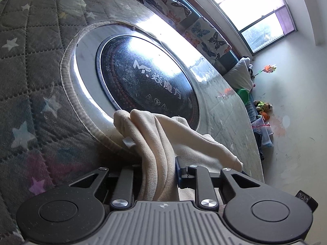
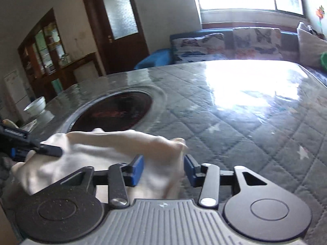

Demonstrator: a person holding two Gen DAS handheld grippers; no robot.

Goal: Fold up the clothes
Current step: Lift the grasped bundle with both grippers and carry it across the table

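Right now the cream garment (image 2: 114, 155) hangs stretched between my two grippers above the quilted worktop (image 2: 235, 118), just on my side of the round black hob (image 2: 114, 110) set into it.

My left gripper (image 1: 157, 173) has its jaws closed tight on a thick gathered bunch of the cloth, several layers pinched together, with the folds running straight out ahead of the fingers toward the hob.

My right gripper (image 2: 163, 169) is less clear-cut. The blue pads (image 2: 138, 169) stand a fair way apart and a bunched corner of the garment sits between them. I cannot tell whether they are pressing on it or whether the cloth only lies in the gap.

In the right wrist view the left gripper comes in from the left edge, with the cloth spanning the space between us. So the garment's long axis runs left to right, from one gripper to the other, across my front. Neither hand is clearly the nearer, since each is at one end.

My judgement is that any fold turns on that axis. How far along the folding is, I cannot say.
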